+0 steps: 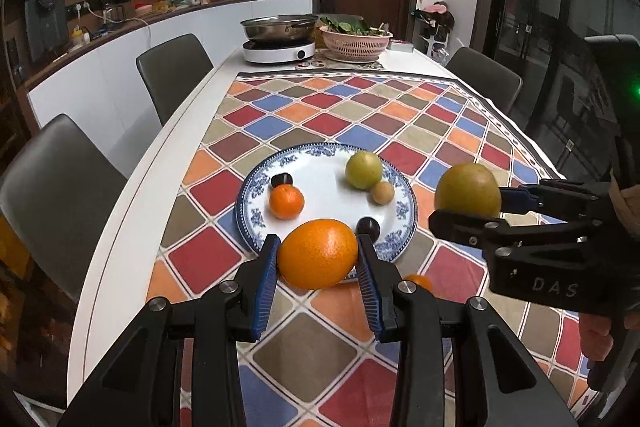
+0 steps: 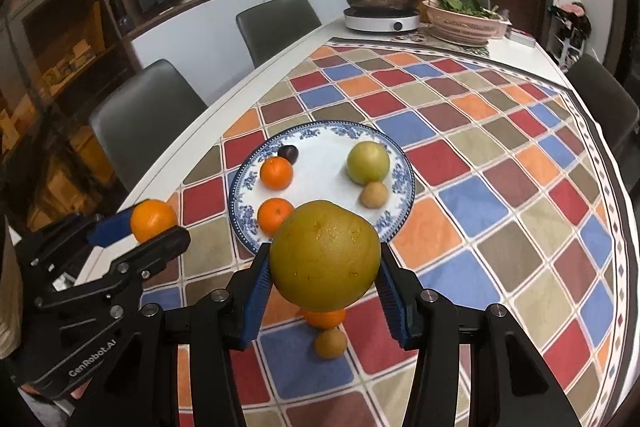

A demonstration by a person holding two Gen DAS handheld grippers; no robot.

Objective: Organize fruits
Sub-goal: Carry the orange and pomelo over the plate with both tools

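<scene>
My left gripper [image 1: 318, 243] is shut on a large orange [image 1: 318, 259], held above the near rim of a blue-patterned white plate [image 1: 248, 203]. My right gripper [image 2: 325, 251] is shut on a big yellow-green citrus [image 2: 325, 259], held just right of the plate. On the plate lie a green round fruit [image 2: 368, 163], a small tan fruit [image 2: 374, 194], two mandarins [image 2: 276, 173] and two dark plums [image 1: 282, 180]. On the cloth below the grippers lie another mandarin [image 2: 324, 318] and a tan fruit [image 2: 330, 343]. Each wrist view shows the other gripper and its fruit.
The table wears a checked, many-coloured cloth [image 1: 360, 115]. At its far end stand a steel pot on a white induction cooker [image 1: 278, 51] and a pink colander of greens [image 1: 356, 43]. Grey chairs [image 1: 172, 67] line the left side; one chair [image 1: 488, 75] is on the right.
</scene>
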